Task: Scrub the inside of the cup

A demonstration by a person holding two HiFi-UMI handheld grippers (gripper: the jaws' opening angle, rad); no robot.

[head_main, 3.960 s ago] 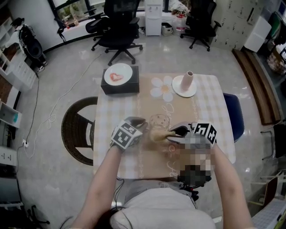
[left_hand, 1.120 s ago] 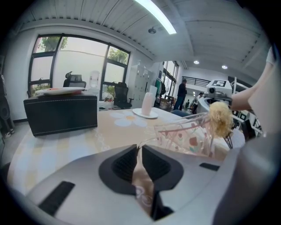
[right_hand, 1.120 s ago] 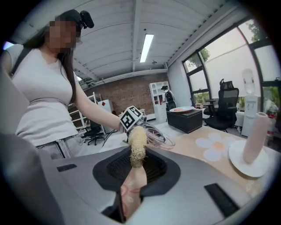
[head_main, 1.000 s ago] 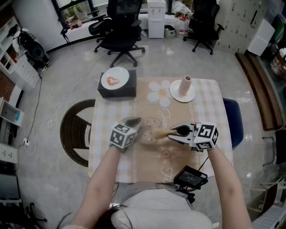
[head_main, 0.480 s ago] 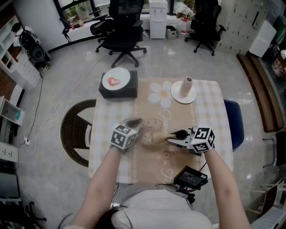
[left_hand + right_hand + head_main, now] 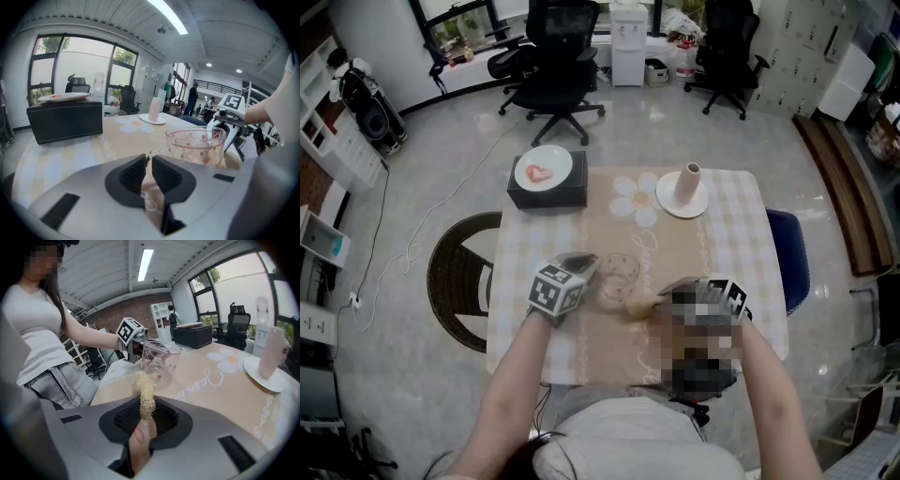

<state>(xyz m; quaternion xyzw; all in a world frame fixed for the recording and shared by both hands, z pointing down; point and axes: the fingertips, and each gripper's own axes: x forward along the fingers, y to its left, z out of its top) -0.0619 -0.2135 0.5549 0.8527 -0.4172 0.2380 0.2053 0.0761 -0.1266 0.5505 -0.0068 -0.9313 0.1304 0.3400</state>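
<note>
your left tongs [image 6: 150, 160] are pinched narrow on what looks like the clear handle of the glass cup [image 6: 197, 146], steadying it near the middle of the counter [image 6: 727, 239] so its mouth stays free for the other hand. your right tongs [image 6: 143, 413] are clamped on the pink stem of a loofah scrubber [image 6: 144, 391], whose fibre tip points toward the cup but sits just outside it. the cup looks empty, with only its printed pattern showing.
</note>
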